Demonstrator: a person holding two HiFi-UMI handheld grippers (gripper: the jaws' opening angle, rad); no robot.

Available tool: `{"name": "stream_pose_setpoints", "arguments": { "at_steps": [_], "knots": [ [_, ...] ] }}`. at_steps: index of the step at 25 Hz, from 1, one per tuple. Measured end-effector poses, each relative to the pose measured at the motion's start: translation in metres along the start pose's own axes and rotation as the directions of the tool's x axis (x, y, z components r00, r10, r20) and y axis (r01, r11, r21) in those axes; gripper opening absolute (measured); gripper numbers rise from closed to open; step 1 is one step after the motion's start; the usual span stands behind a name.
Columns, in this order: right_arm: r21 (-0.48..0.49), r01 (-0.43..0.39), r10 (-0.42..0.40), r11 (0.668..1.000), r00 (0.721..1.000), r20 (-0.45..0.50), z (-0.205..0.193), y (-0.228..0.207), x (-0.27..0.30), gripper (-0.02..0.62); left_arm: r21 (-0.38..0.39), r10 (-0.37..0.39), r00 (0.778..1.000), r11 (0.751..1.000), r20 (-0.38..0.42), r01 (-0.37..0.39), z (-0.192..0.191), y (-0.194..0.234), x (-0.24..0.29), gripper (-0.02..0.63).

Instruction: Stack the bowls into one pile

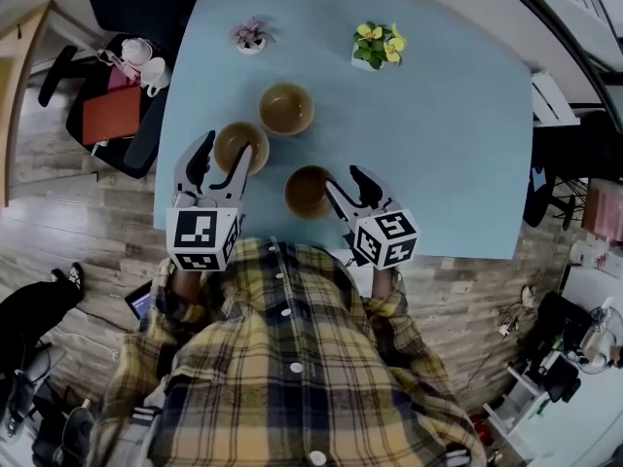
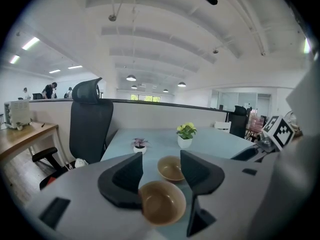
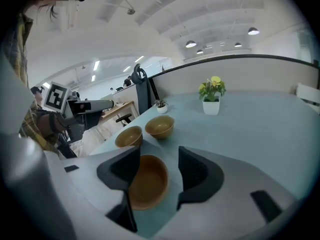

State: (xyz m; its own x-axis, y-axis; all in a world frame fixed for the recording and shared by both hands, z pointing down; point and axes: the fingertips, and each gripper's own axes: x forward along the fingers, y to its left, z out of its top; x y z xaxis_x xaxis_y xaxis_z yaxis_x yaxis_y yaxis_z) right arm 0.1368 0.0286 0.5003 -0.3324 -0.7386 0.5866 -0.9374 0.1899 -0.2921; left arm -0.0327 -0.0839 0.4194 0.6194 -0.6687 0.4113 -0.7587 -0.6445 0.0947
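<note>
Three tan bowls stand apart on the pale blue table [image 1: 438, 144]: a far bowl [image 1: 286, 108], a left bowl [image 1: 234, 142] and a near bowl [image 1: 308, 191]. My left gripper [image 1: 222, 161] is open over the left bowl [image 2: 162, 202], which lies low in the gap, its left rim behind the left jaw. The far bowl [image 2: 171, 168] shows beyond it. My right gripper [image 1: 353, 190] is open at the near bowl [image 3: 145, 181]; the left jaw covers its left part and its right rim sits between the jaws. The other two bowls [image 3: 129, 136] [image 3: 160, 126] stand further off.
A small pink plant [image 1: 251, 35] and a yellow-flowered plant [image 1: 378, 45] stand in white pots at the table's far side. A black office chair [image 1: 112, 115] with things on its seat stands off the table's left edge. The near table edge runs under my grippers.
</note>
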Motion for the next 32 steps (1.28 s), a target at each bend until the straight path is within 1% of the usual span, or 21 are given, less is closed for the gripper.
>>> {"name": "stream_pose_setpoints", "arguments": {
  "at_steps": [3, 7, 14, 17, 19, 22, 27, 29, 32],
  "knots": [
    [0.007, -0.015, 0.016, 1.0, 0.999, -0.052, -0.016, 0.003, 0.007, 0.244, 0.001, -0.012, 1.0, 1.0, -0.017, 0.012, -0.006, -0.003, 0.001, 0.225],
    [-0.025, -0.017, 0.014, 1.0, 0.991, -0.131, -0.034, 0.005, 0.016, 0.244, 0.004, -0.026, 0.999, 1.0, -0.031, 0.027, -0.013, -0.007, 0.0, 0.224],
    [-0.079, -0.014, -0.007, 0.997, 0.967, -0.254, -0.056, 0.006, 0.029, 0.239, 0.004, -0.036, 0.998, 0.999, -0.044, 0.037, -0.021, -0.008, -0.005, 0.222],
    [-0.081, -0.016, -0.009, 0.997, 0.956, -0.293, -0.061, 0.006, 0.032, 0.234, 0.002, -0.037, 0.998, 0.999, -0.045, 0.037, -0.022, -0.007, -0.008, 0.221],
    [-0.078, -0.013, -0.012, 0.997, 0.95, -0.312, -0.064, 0.006, 0.034, 0.219, 0.0, -0.035, 0.998, 0.999, -0.044, 0.035, -0.024, -0.006, -0.011, 0.221],
    [-0.076, 0.006, -0.03, 0.997, 0.944, -0.327, -0.066, 0.003, 0.036, 0.205, -0.002, -0.028, 0.999, 1.0, -0.045, 0.028, -0.027, -0.003, -0.015, 0.219],
    [-0.082, 0.062, -0.088, 0.995, 0.932, -0.353, -0.072, -0.006, 0.034, 0.129, -0.009, -0.014, 0.999, 1.0, -0.037, 0.014, -0.029, 0.001, -0.024, 0.218],
    [-0.085, 0.087, -0.111, 0.993, 0.928, -0.355, -0.073, -0.01, 0.033, 0.049, -0.011, -0.009, 0.999, 1.0, -0.034, 0.009, -0.03, 0.003, -0.027, 0.218],
    [-0.066, 0.092, -0.109, 0.994, 0.932, -0.345, -0.071, -0.011, 0.033, 0.035, -0.012, -0.003, 1.0, 1.0, -0.03, 0.002, -0.029, 0.005, -0.03, 0.218]
  ]
}}
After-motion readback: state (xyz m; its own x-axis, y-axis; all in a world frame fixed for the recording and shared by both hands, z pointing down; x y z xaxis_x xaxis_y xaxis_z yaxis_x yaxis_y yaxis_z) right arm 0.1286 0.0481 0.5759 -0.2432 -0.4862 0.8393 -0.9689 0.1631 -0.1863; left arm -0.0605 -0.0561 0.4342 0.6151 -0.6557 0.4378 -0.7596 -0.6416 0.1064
